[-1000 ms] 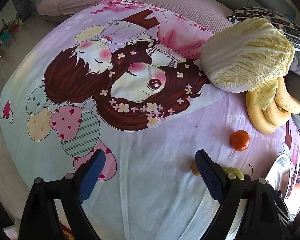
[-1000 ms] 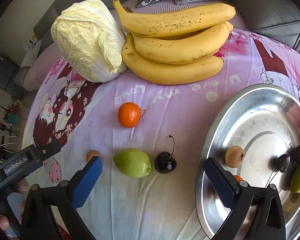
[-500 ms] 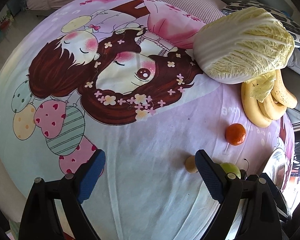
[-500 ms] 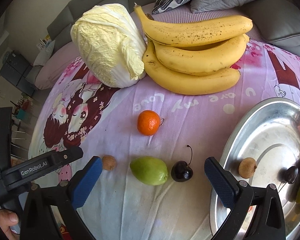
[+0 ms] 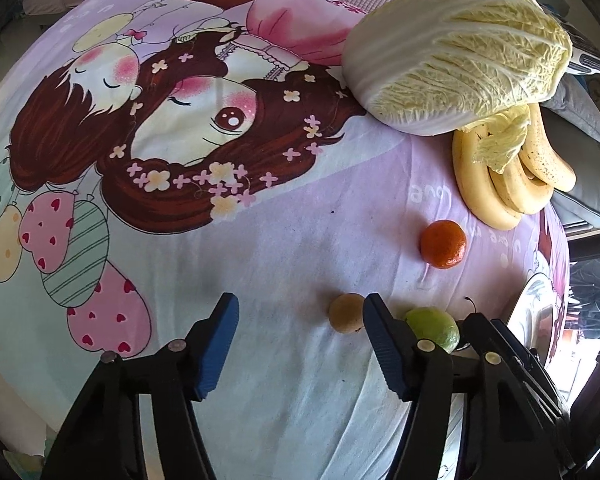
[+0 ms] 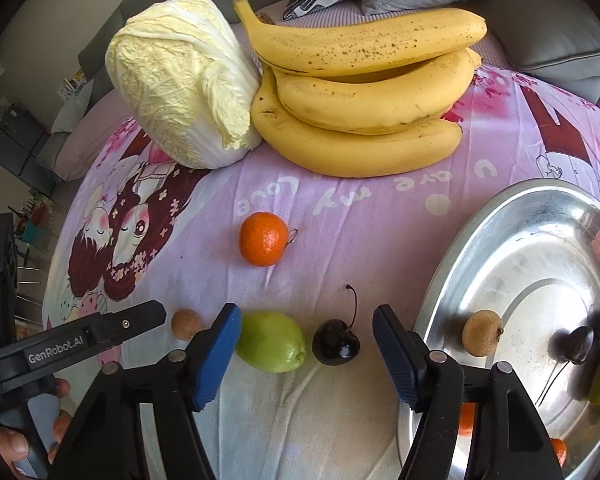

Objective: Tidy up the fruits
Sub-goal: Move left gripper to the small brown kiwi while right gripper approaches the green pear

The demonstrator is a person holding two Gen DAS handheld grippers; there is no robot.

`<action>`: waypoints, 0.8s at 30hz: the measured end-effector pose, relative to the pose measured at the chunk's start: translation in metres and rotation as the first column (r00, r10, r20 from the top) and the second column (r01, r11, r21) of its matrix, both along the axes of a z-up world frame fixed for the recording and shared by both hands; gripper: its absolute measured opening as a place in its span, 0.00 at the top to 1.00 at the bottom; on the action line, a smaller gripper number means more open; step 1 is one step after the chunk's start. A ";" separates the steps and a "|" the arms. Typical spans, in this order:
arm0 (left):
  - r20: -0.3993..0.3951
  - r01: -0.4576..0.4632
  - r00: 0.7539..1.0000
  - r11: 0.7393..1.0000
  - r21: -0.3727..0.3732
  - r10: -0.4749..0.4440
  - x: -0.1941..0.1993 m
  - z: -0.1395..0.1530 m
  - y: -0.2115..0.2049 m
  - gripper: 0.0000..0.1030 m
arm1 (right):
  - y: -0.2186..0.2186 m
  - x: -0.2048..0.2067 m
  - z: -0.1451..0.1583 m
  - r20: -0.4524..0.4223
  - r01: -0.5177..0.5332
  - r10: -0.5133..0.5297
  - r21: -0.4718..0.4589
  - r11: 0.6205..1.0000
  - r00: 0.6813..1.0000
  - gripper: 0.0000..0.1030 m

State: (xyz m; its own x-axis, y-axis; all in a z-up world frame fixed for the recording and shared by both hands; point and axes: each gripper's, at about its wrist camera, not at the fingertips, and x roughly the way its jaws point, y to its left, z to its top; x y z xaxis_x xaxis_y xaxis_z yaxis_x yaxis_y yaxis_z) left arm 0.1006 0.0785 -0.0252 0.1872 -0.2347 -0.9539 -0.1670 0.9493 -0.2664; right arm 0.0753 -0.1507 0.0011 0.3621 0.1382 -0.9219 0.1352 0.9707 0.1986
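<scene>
Both hand-held grippers have narrowed their openings and moved closer to the loose fruit than a second ago. On a cartoon-print bedsheet (image 6: 380, 216), the right hand-held gripper (image 6: 307, 344) is open, its blue pads either side of a green fruit (image 6: 271, 342) and a dark cherry (image 6: 335, 346), touching neither. The left hand-held gripper (image 5: 300, 340) is open and empty, a small brown fruit (image 5: 346, 313) just beside its right pad. A tangerine (image 6: 263, 239) lies farther back, before bananas (image 6: 364, 92) touching a cabbage (image 6: 180, 80). To the right, a steel tray (image 6: 500, 216) holds a brown fruit, cherries and a green fruit.
</scene>
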 end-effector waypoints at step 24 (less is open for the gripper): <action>-0.020 0.097 0.995 0.994 -0.048 -0.098 0.007 -0.016 -0.061 0.70 | 0.014 -0.005 0.002 -0.010 -0.057 0.057 0.025 0.998 0.998 0.54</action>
State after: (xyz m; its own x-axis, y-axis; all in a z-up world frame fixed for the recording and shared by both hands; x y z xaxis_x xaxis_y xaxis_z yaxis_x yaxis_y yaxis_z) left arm 0.1077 0.0177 -0.0411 0.1400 -0.2953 -0.9451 -0.0807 0.9479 -0.3081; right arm 0.0707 -0.1363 0.0030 0.3429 0.1807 -0.9218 0.0821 0.9718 0.2211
